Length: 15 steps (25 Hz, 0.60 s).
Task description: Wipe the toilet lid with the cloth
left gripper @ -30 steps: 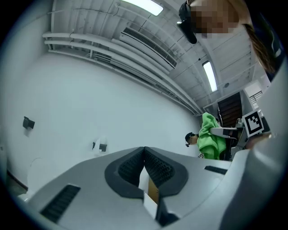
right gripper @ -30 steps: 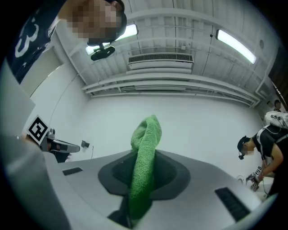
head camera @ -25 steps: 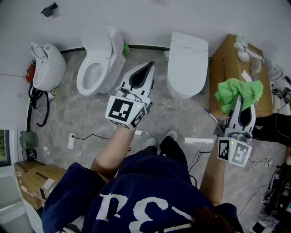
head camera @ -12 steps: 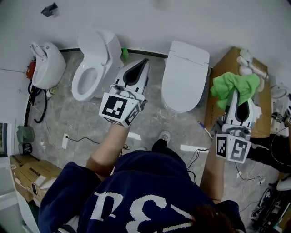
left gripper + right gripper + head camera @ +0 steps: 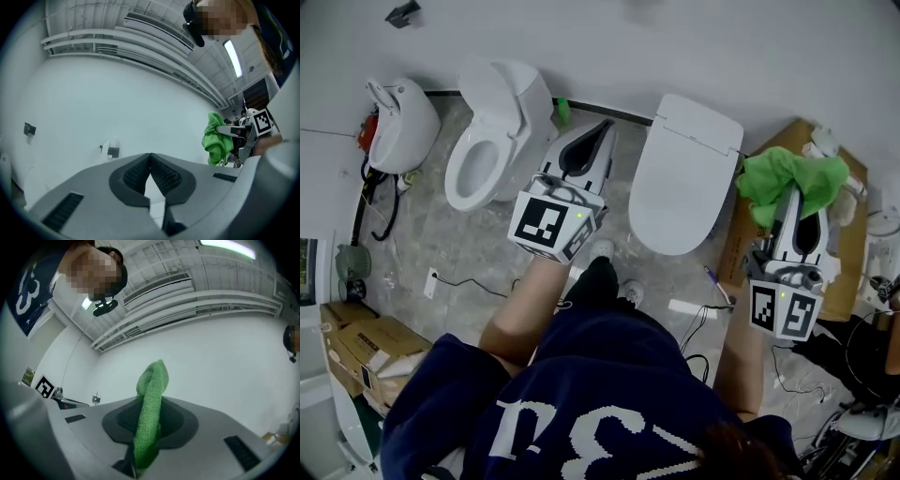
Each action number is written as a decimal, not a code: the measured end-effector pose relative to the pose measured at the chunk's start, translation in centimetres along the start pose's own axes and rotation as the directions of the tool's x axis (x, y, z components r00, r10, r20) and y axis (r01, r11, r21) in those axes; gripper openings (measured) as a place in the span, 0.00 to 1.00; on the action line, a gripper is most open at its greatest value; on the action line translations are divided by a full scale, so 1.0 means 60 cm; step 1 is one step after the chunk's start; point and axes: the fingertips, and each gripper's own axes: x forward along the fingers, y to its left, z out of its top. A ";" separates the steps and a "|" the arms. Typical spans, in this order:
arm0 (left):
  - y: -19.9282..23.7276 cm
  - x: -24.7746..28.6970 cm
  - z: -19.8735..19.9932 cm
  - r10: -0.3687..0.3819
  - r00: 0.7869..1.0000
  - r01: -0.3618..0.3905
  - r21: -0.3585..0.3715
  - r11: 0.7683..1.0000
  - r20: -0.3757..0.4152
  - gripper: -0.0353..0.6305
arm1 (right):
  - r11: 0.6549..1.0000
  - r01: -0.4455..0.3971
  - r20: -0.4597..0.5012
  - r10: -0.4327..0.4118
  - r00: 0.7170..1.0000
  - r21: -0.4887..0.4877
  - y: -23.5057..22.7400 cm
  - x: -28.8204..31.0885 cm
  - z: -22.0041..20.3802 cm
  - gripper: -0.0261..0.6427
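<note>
Grips the green cloth (image 5: 792, 176) between the clamped jaws of the right gripper (image 5: 799, 208), up over a cardboard box (image 5: 739, 239), just right of the closed toilet lid (image 5: 680, 183) and apart from it. Keeps the left gripper (image 5: 602, 131) empty, jaws pressed together, between lid and open toilet (image 5: 487, 141)

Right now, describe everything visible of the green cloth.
The green cloth is a bright, fuzzy microfibre-looking rag, crumpled and folded rather than spread out. The right gripper's tongs are shut on one bunched fold, which sticks up past their tips while the rest flops loosely around them. It is held to the right of the closed toilet lid, not touching it.
</note>
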 end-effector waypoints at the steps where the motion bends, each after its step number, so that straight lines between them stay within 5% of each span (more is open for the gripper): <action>1: 0.009 0.019 -0.009 -0.002 1.000 0.002 -0.002 1.000 -0.005 0.08 | 1.000 0.000 -0.009 0.000 1.000 0.005 -0.005 0.015 -0.013 0.17; 15: 0.211 0.355 -0.129 -0.137 0.990 0.136 -0.046 0.990 -0.037 0.08 | 0.996 0.094 -0.171 -0.091 0.981 0.005 -0.037 0.340 -0.239 0.17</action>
